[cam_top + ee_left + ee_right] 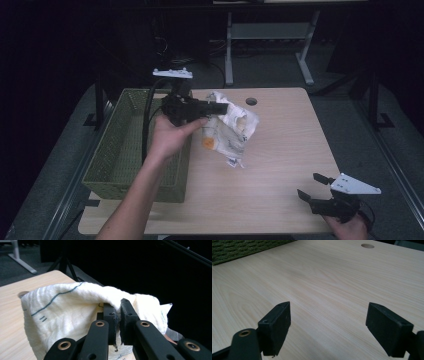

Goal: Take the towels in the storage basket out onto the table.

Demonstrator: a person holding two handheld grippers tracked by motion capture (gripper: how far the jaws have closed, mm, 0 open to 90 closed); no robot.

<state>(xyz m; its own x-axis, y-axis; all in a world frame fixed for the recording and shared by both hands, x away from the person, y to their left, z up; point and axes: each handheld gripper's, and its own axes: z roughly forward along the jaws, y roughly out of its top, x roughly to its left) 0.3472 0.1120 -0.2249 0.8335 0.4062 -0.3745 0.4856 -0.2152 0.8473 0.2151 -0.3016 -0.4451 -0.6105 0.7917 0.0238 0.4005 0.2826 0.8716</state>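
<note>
Two claws, one at work. Your left claw (220, 107) pinches a fold of the white cloth (232, 131), lifted off the counter (280, 165) so that the cloth hangs crumpled from the pads; in the left gripper view the jaws stand pressed together on the fabric, whose thin dark stripe (53, 299) runs across the near face. Seen from above, the cloth hangs at about 12 o'clock of the counter's middle, its lower corner close to the wood or just touching it, which cannot be told. The green woven basket (122, 150) sits at 9 o'clock of the cloth, just beside it. Your right claw (312, 187) rests at 5 o'clock near the front edge, jaws spread wide, nothing between them.

Step in hand, as judged: the carry, with the cloth gripped and the basket the likely goal. Next move: swing the left claw toward 9 o'clock, clear the basket's near rim with the trailing corner, then part the jaws over its hollow.
</note>
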